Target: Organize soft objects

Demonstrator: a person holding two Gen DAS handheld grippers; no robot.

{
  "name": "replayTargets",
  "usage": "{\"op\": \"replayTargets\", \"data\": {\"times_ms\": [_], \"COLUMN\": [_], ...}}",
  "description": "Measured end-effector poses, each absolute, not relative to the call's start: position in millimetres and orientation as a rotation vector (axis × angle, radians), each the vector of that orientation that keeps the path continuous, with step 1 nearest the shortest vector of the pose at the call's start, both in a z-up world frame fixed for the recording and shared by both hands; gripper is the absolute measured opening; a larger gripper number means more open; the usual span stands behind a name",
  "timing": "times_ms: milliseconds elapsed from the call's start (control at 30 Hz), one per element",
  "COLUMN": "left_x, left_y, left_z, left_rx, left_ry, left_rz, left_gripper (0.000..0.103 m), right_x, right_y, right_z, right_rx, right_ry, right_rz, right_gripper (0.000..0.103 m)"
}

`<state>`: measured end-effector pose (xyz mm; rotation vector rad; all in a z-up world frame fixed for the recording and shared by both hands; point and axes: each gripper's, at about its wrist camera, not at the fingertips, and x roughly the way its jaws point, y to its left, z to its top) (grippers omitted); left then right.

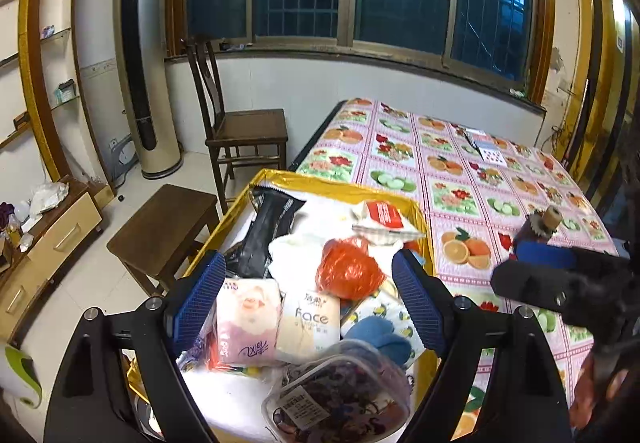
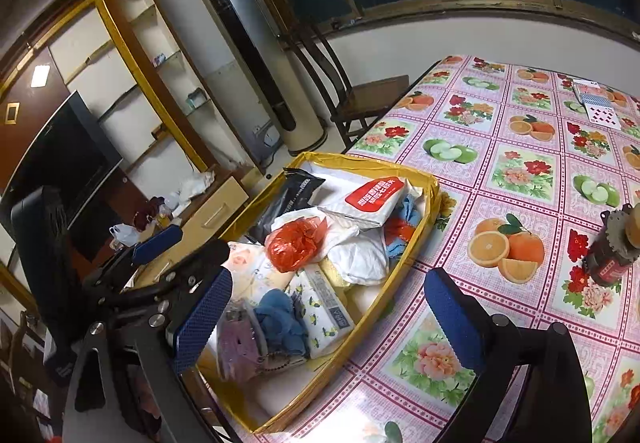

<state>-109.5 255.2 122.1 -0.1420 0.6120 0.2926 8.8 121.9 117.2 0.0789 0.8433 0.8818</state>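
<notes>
- nearest the lens in the left wrist view, the left gripper [image 1: 308, 299] is hanging with its blue fingers [image 1: 196, 297] spread wide and nothing between them, low in the frame above the gold box [image 1: 340, 190].
- a clear bag of dark patterned pieces [image 1: 340, 391] is lying at the bottom centre, closest of the soft things inside the box.
- just above it, a pink tissue pack [image 1: 248, 323] and a cream tissue pack [image 1: 310, 321] are sitting side by side, touching.
- an orange plastic bag [image 1: 348, 269] is resting mid-frame on white cloth, with a black pouch [image 1: 268, 231] leaning to its upper left.
- the right gripper [image 1: 560, 275] is showing at the right edge, dark and partly cut off; i cannot tell its fingers' state from this view.
- in the right wrist view, the right gripper [image 2: 328, 319] is holding its blue fingers [image 2: 454, 317] wide apart and empty at the bottom of the frame, one over the box, one over the fruit tablecloth [image 2: 516, 171].
- a blue cloth [image 2: 280, 317] is lying at lower centre in the box, beside a lemon-print pack [image 2: 320, 307].
- a white pouch with a red label [image 2: 372, 199] is lying at the box's far end.
- a dark bottle [image 2: 612, 251] is standing at the right edge on the tablecloth, well apart from the box.
- playing cards [image 2: 596, 103] are lying at the upper right.
</notes>
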Motion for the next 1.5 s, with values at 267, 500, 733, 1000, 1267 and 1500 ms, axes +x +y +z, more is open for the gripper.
{"op": "replayTargets", "data": {"times_ms": [267,500,733,1000,1267,1500], "left_x": [-114,-121,-134,-138,-142,-140], "left_y": [244,239,251,268,270,278], "left_z": [128,125,120,110,107,102], "left_rx": [-0.163,-0.16,-0.156,-0.165,-0.111,-0.137], "left_ry": [0.594,0.599,0.589,0.596,0.595,0.601], "left_rz": [0.318,0.404,0.522,0.586,0.621,0.577], "left_gripper": [0.086,0.086,0.086,0.086,0.086,0.086], "right_x": [-23,-30,-25,-26,-25,-25], "right_y": [111,111,128,155,166,167], "right_z": [129,127,122,108,101,100], "right_rx": [0.048,-0.023,-0.059,-0.072,-0.071,-0.074], "right_ry": [0.745,0.687,0.649,0.682,0.694,0.696], "right_rz": [0.854,0.725,0.644,0.695,0.718,0.723], "right_gripper": [0.1,0.102,0.102,0.102,0.102,0.102]}}
